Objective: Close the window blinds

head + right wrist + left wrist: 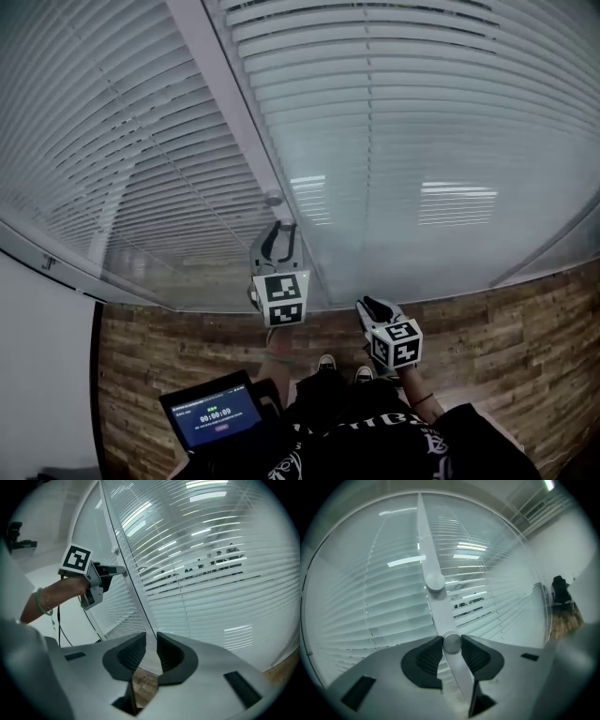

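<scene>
White slatted blinds [422, 112] hang behind glass on both sides of a grey upright frame bar [246, 112]. The bar carries two round knobs. The upper knob [435, 581] is free. The lower knob [451, 641] sits between the pads of my left gripper [451, 645], which is shut on it. In the head view my left gripper [279, 230] is raised against the bar just below the upper knob [273, 200]. My right gripper [373, 305] hangs lower and to the right. Its jaws [151, 644] stand a narrow gap apart and hold nothing. In some rows the slats [211, 569] show dark gaps.
A wood-pattern floor [506, 347] runs below the glass. A small screen with a timer [214, 412] sits at the lower left, by the person's shoes [326, 362]. A white wall [37, 356] closes the left side. A second frame bar [553, 253] slants at the right.
</scene>
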